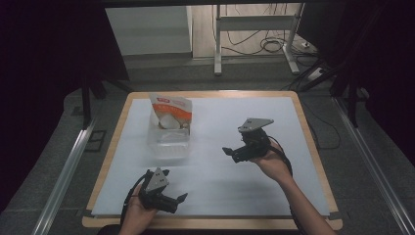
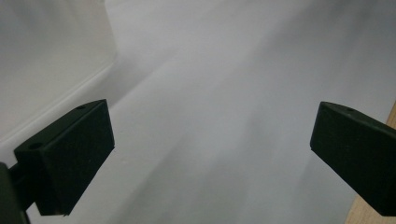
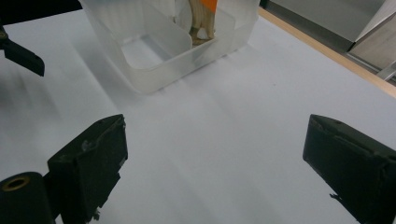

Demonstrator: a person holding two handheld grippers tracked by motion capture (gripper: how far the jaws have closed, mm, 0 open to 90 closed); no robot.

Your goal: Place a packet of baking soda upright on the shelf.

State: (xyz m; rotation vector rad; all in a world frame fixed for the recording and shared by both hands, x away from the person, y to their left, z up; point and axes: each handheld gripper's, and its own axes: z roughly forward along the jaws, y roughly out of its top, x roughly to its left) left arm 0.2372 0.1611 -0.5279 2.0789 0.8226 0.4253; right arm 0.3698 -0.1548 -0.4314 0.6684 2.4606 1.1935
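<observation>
A clear plastic bin [image 1: 169, 142] stands left of the table's middle on the white sheet. An orange and white snack bag [image 1: 171, 111] stands upright in its far section. In the right gripper view the bin [image 3: 159, 56] lies ahead, with a divider inside and the bag [image 3: 203, 16] behind it; the section in front of the divider looks bare. My left gripper [image 1: 174, 187] hovers near the front edge, open, with nothing between its fingers [image 2: 70, 158]. Open and holding nothing, my right gripper [image 1: 235, 148] is right of the bin and points toward it.
The white sheet [image 1: 220, 171] covers most of the wooden table [image 1: 313, 147]. The wooden edge [image 2: 391, 116] shows just past the left gripper's outer jaw. A metal stand and cables [image 1: 266, 44] sit on the floor beyond the table.
</observation>
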